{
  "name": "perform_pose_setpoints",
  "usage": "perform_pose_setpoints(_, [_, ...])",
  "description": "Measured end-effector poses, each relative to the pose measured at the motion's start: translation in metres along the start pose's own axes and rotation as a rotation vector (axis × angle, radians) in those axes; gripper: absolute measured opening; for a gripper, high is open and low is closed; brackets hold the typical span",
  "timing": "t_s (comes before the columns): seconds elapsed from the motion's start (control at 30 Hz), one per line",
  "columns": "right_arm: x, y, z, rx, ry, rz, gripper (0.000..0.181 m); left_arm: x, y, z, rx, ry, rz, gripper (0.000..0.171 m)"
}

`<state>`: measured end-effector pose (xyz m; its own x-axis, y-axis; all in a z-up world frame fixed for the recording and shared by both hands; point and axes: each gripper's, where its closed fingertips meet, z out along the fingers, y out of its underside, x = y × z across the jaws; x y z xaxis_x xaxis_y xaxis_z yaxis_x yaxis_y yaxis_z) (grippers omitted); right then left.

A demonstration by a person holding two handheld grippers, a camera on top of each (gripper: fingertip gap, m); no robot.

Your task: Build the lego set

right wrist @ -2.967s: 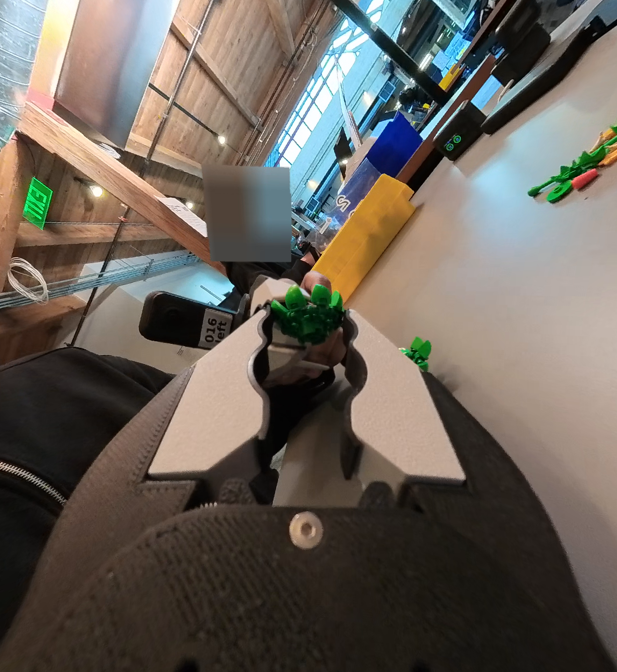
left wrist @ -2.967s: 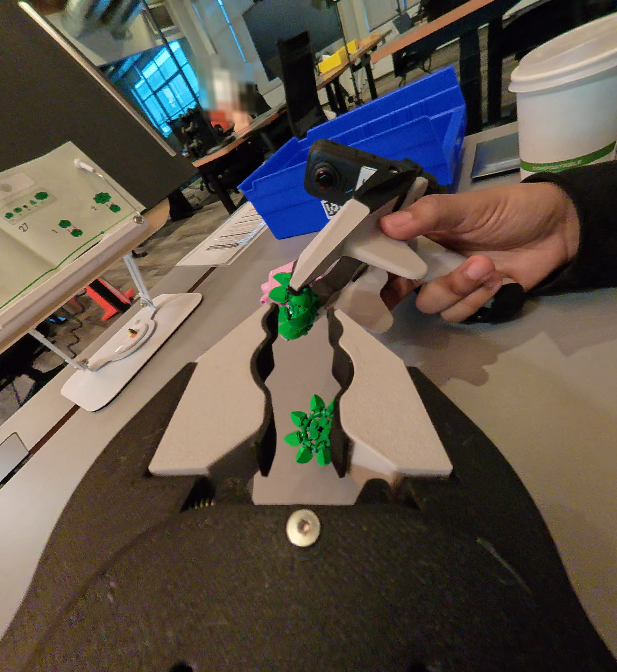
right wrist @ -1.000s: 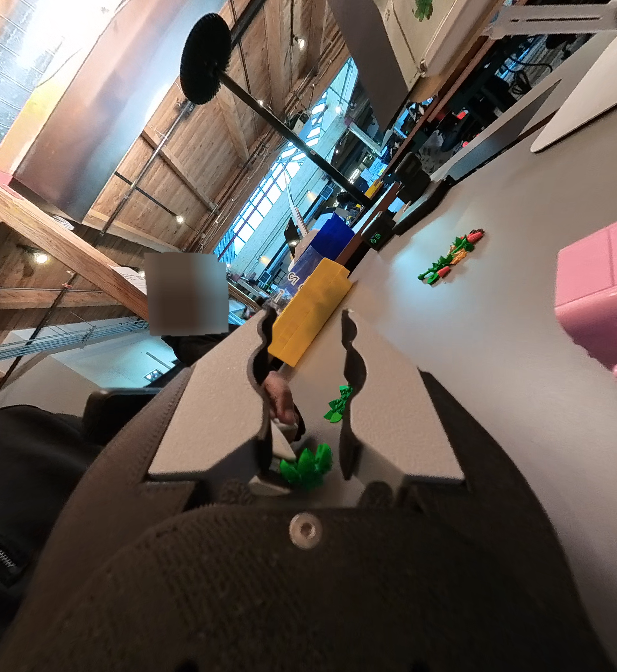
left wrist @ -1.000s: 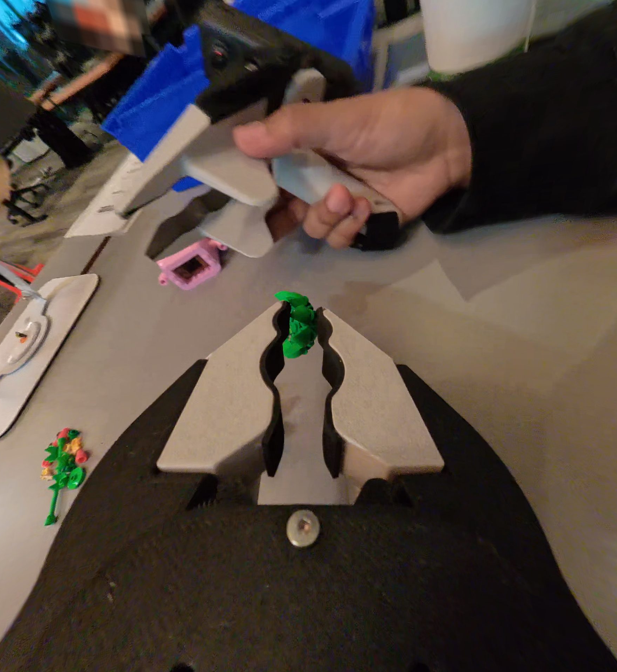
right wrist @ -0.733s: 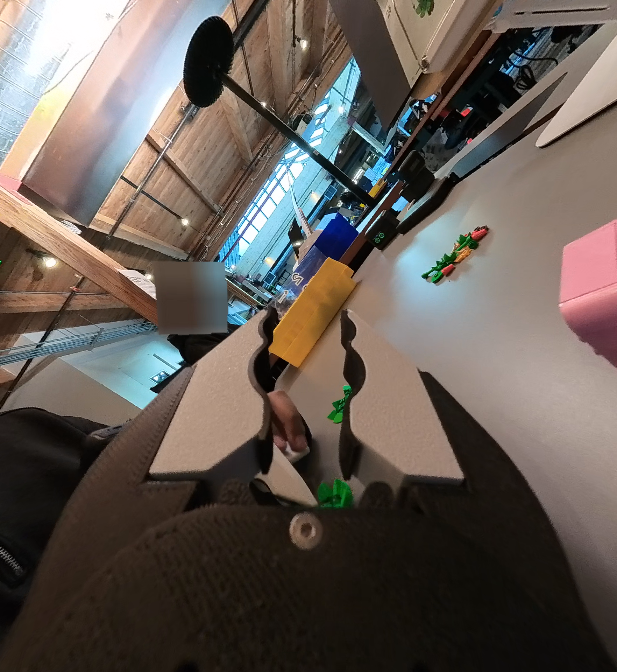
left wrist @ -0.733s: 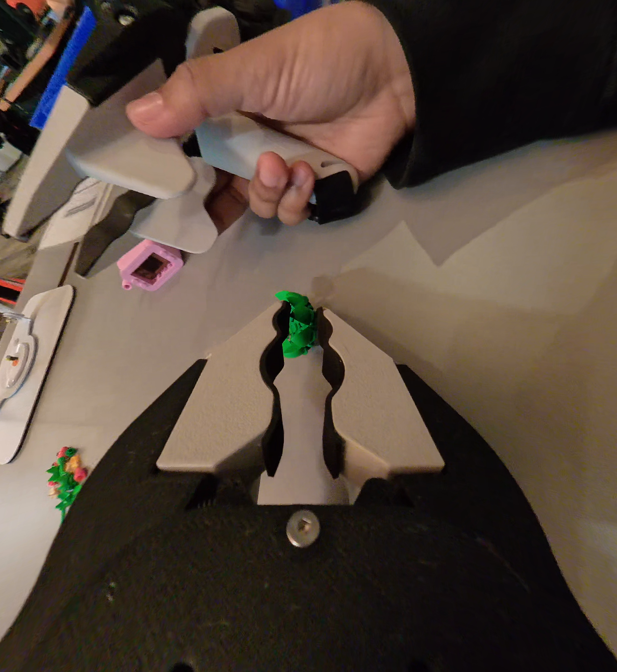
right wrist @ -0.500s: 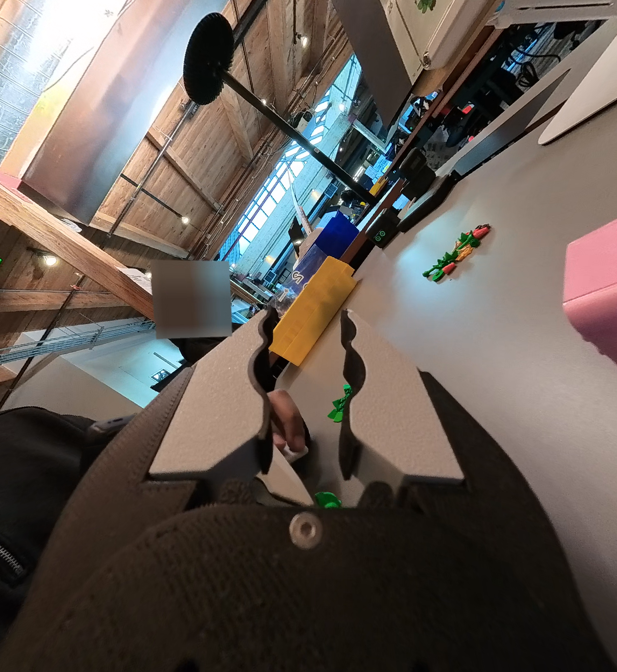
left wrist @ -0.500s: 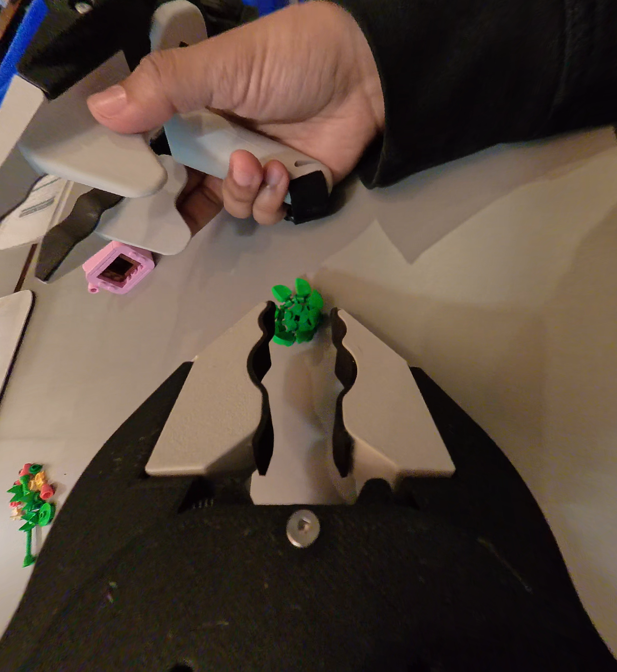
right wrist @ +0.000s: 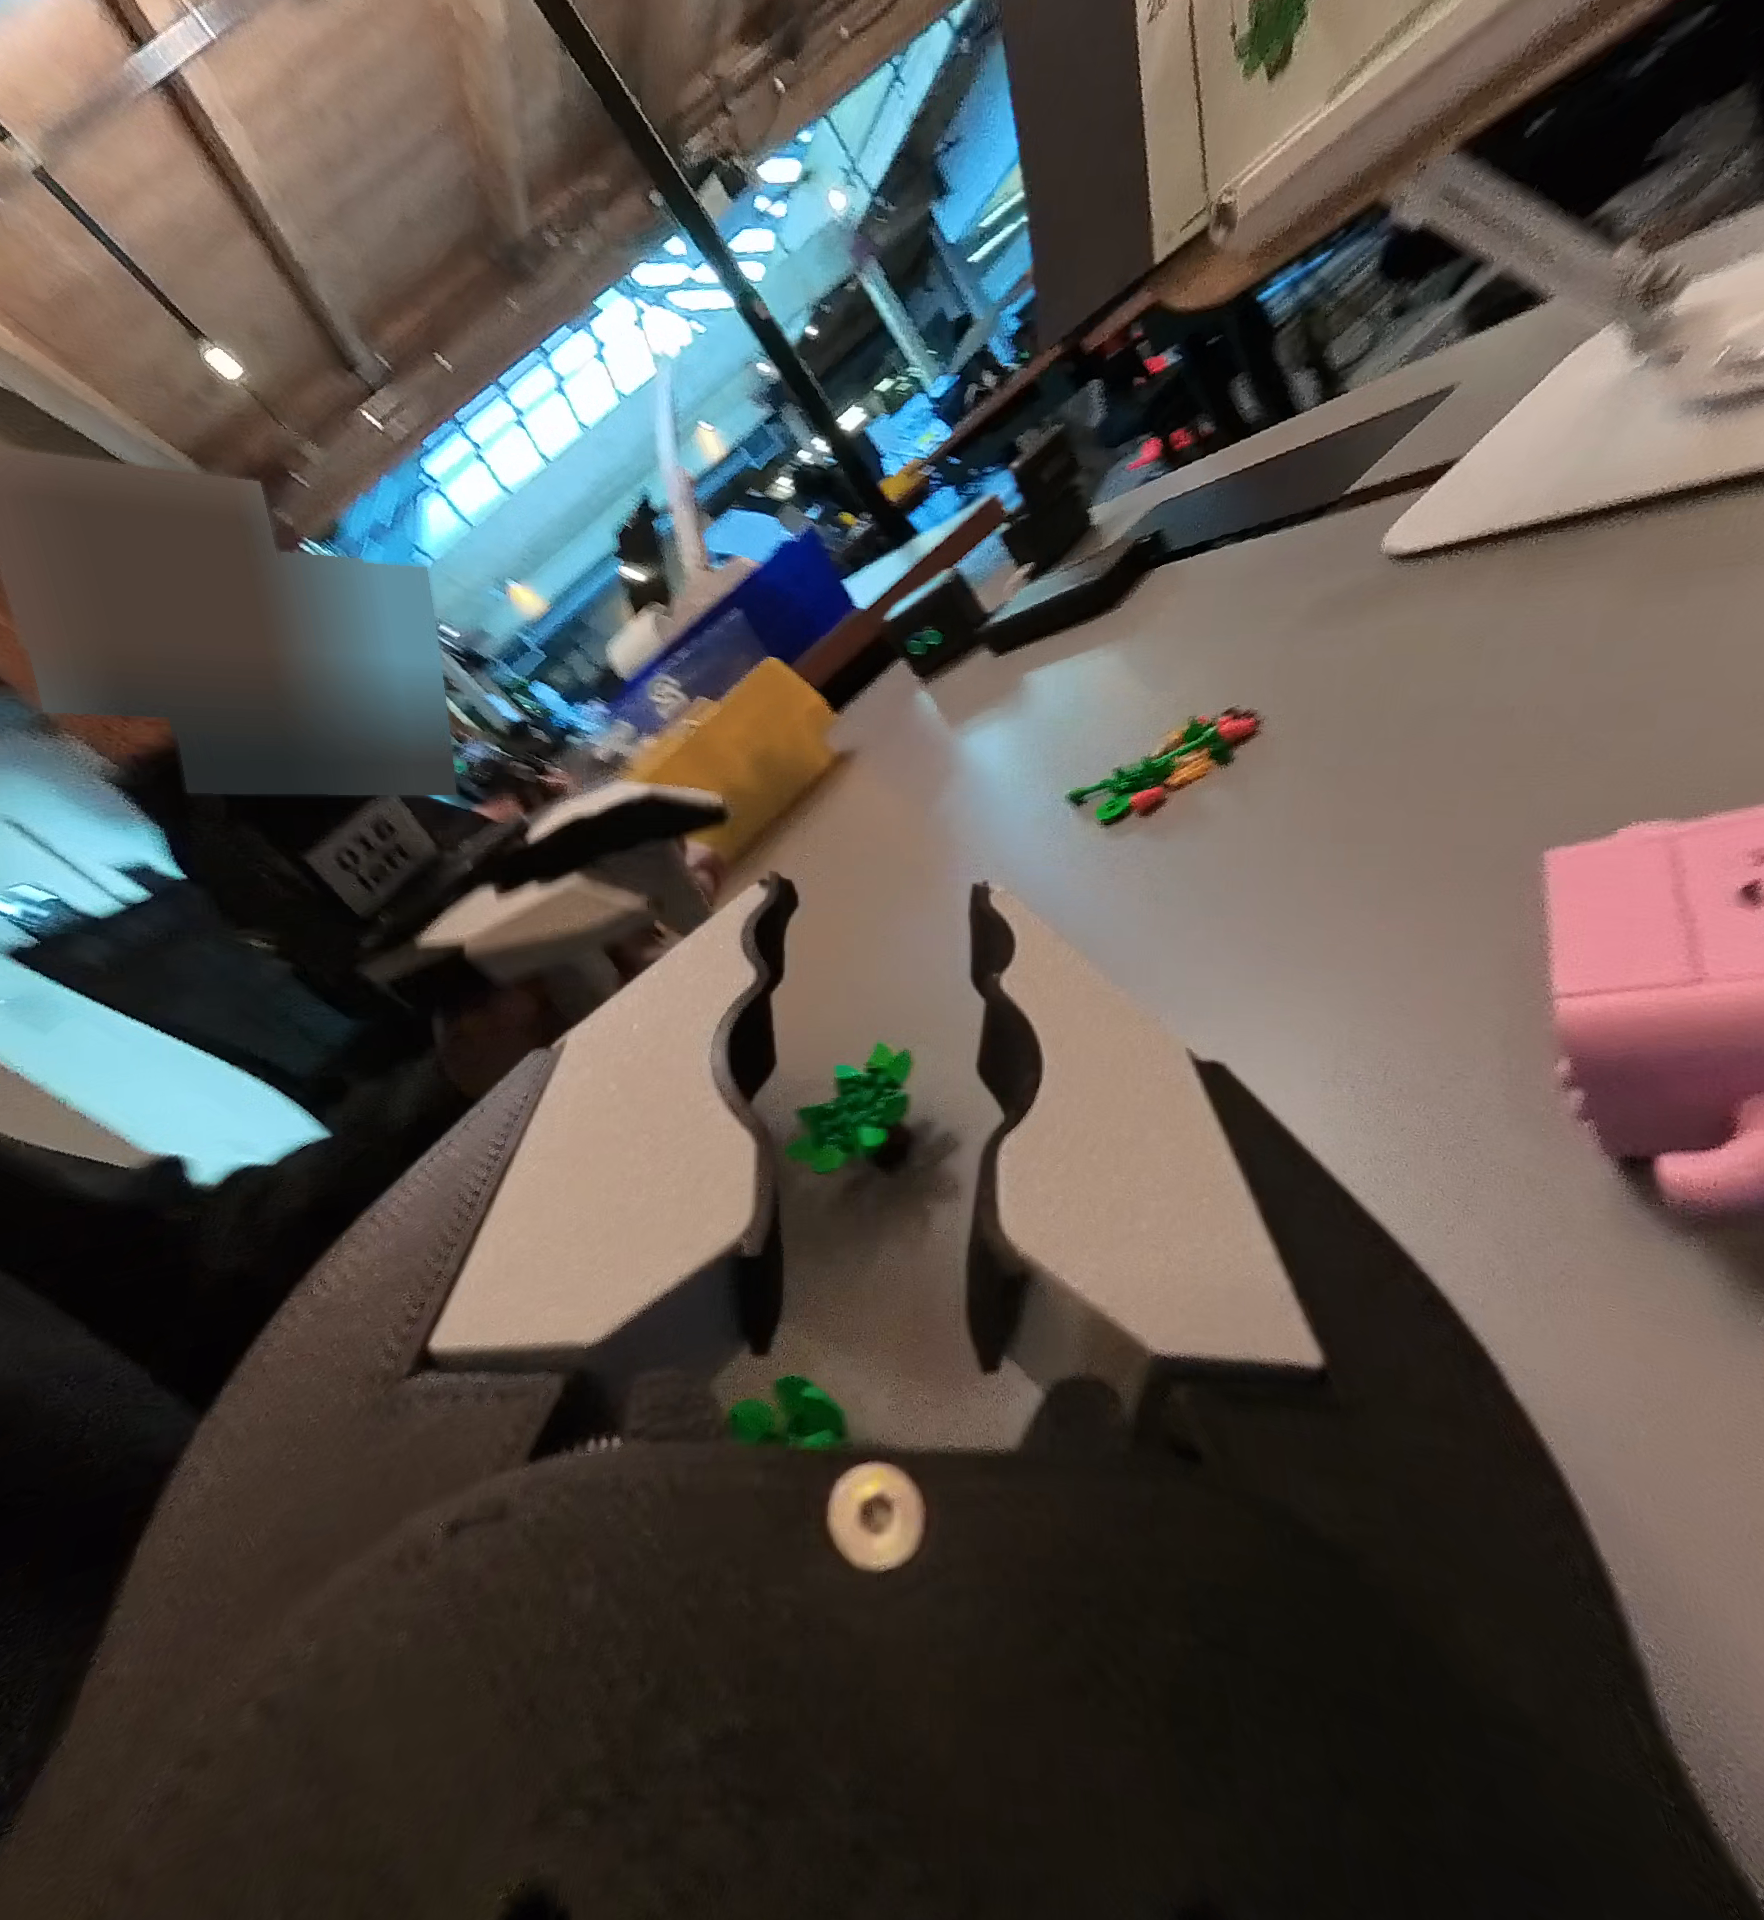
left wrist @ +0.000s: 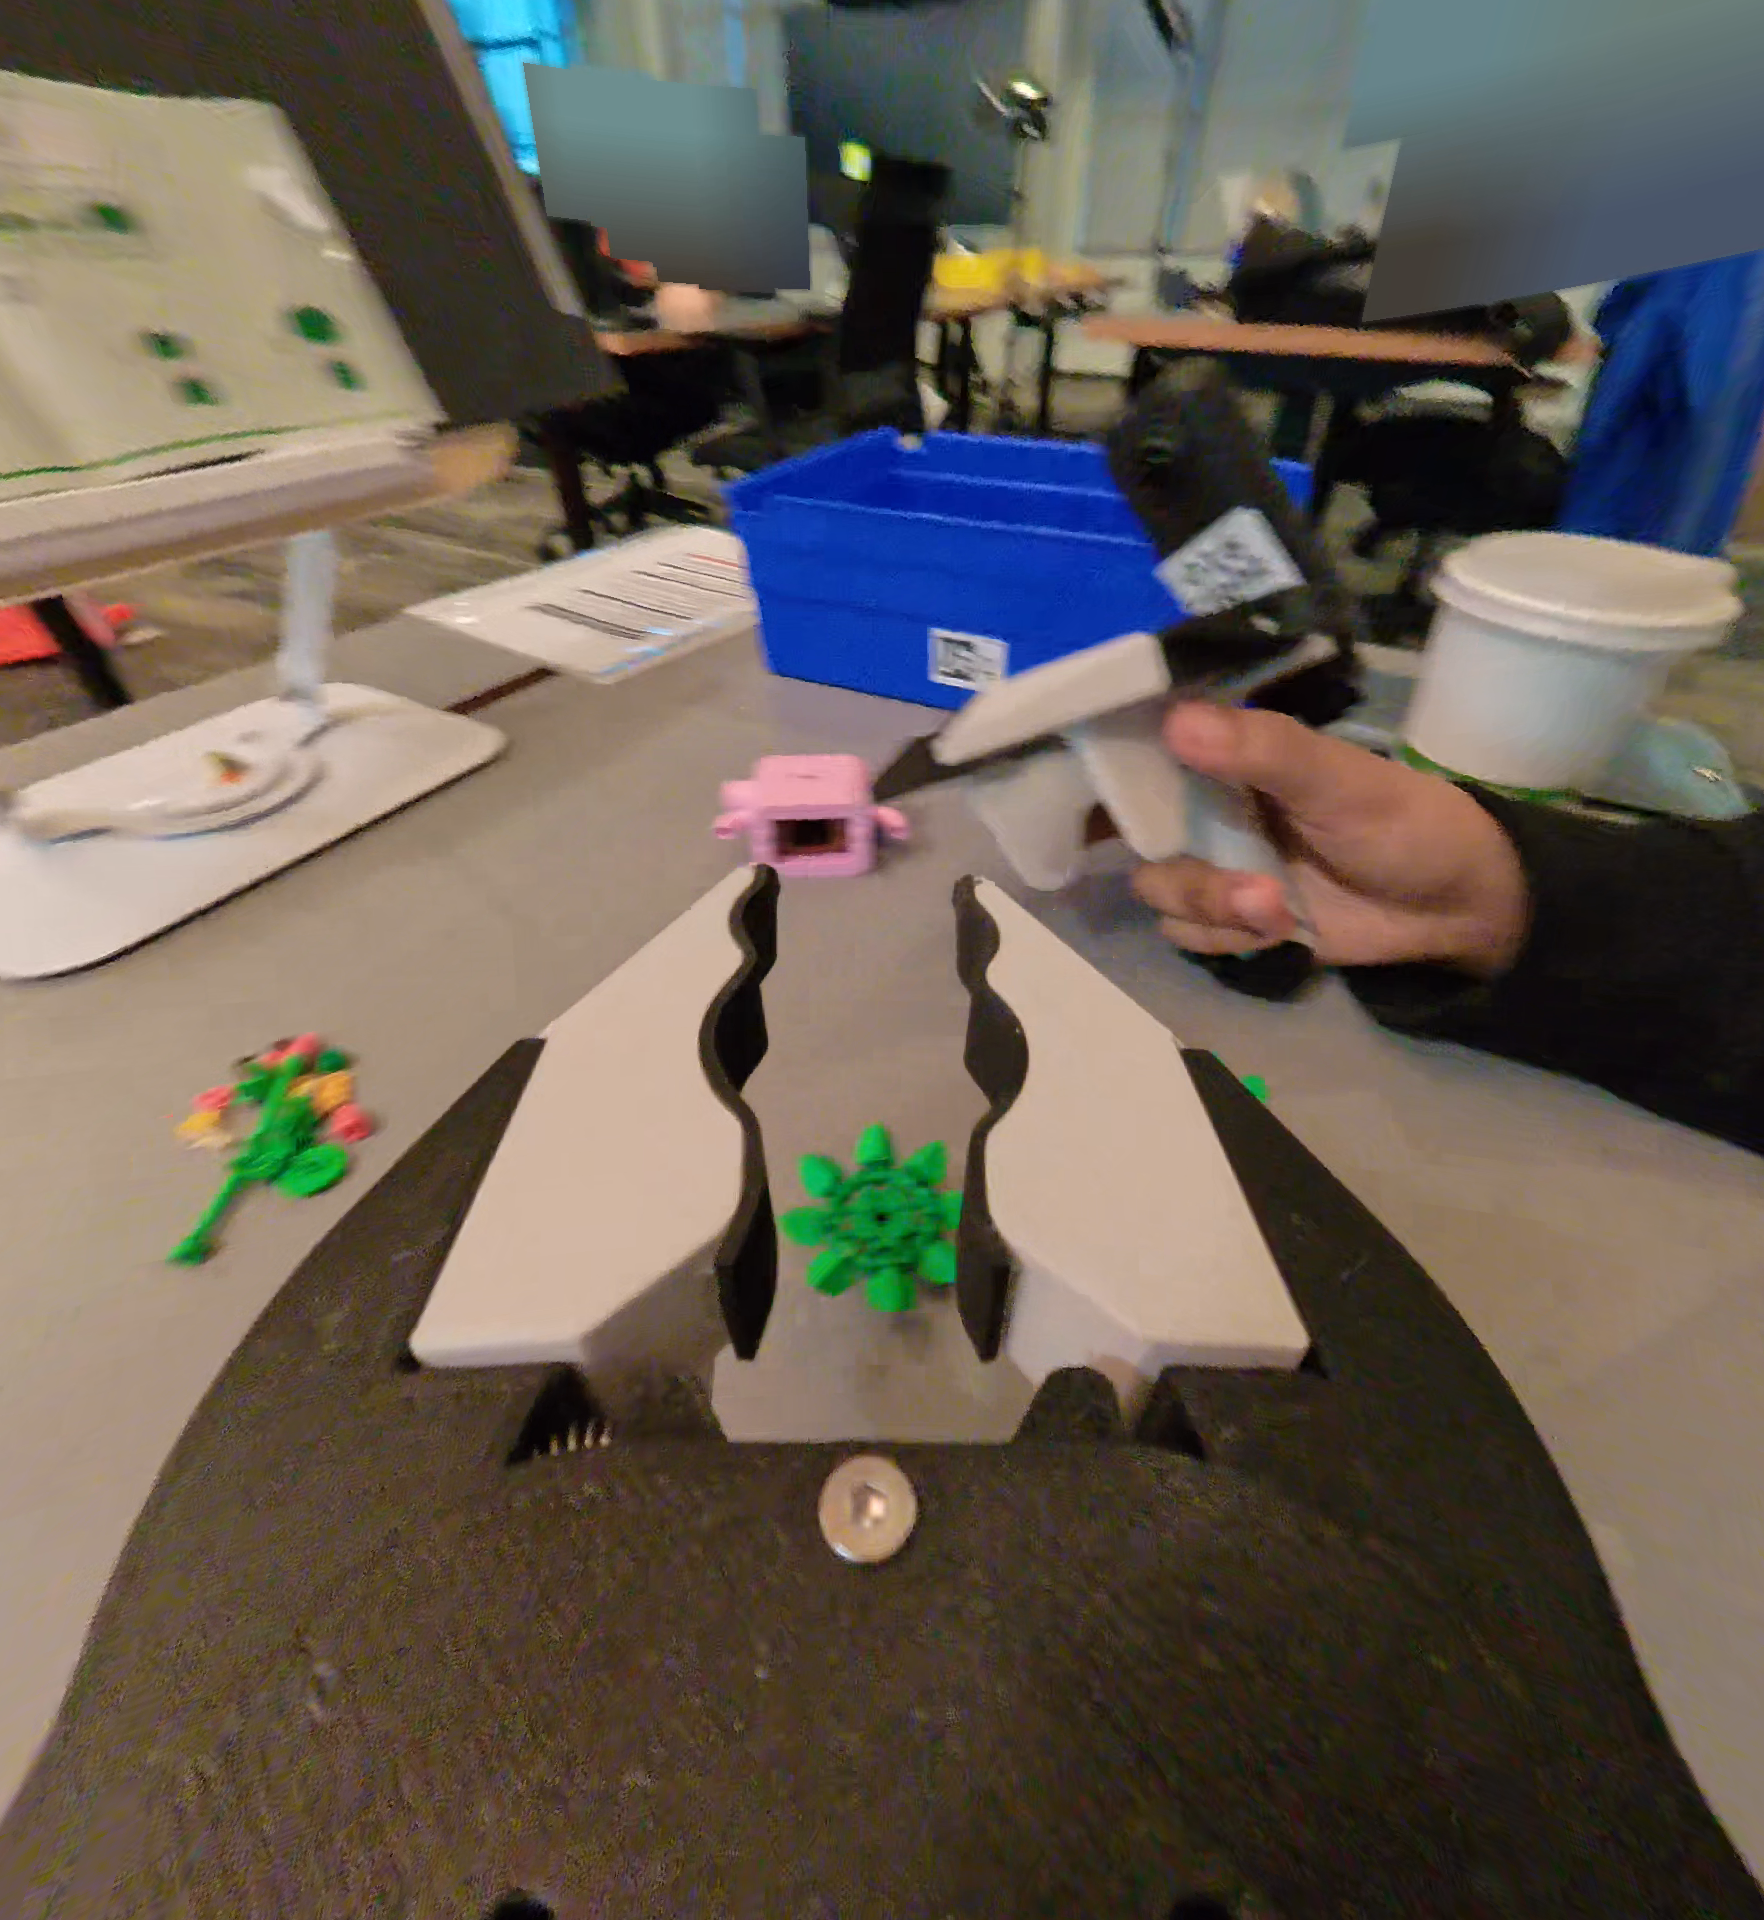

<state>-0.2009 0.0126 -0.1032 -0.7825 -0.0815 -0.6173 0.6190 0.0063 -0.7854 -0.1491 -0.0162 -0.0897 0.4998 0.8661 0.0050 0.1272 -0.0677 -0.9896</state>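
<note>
A green leaf rosette (left wrist: 873, 1226) lies flat on the grey table (left wrist: 545, 935), down between the fingers of my left gripper (left wrist: 865, 888). That gripper is open and empty. My right gripper (right wrist: 880, 896) is also open and empty. It hovers low over the table with a green leaf piece (right wrist: 852, 1117) lying between its fingers and another green piece (right wrist: 790, 1413) near their base. In the left wrist view a hand holds the right gripper (left wrist: 919, 769), its tips next to a pink pot (left wrist: 810, 821). The pot (right wrist: 1709, 997) lies on its side to the right.
A flower stem with pink and yellow buds (left wrist: 265, 1132) lies at the left. Behind stand a booklet on a white stand (left wrist: 182, 790), a blue bin (left wrist: 961, 561), a printed sheet (left wrist: 597, 608) and a white paper cup (left wrist: 1574, 655). A yellow bin (right wrist: 743, 758) is far off. One gripper's finger ends stand about 7 cm off the other's.
My left gripper opened and let the green rosette down onto the table, then tilted up and drew back. My right gripper stayed open and swung toward the pink pot.
</note>
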Motion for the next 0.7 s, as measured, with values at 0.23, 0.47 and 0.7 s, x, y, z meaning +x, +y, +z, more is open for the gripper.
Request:
perform_pose_setpoints(0.23, [0.001, 0.006, 0.006, -0.068, 0.182, -0.353, 0.026, -0.07, 0.018, -0.029, 0.023, -0.222, 0.007, 0.006])
perform_pose_setpoints(0.47, [0.001, 0.007, 0.007, -0.076, 0.19, -0.366, 0.012, -0.069, 0.021, -0.025, 0.017, -0.243, 0.039, 0.0])
perform_pose_setpoints(0.7, [0.001, 0.009, 0.008, -0.086, 0.196, -0.376, 0.01, -0.074, 0.022, -0.026, 0.018, -0.233, -0.019, 0.0])
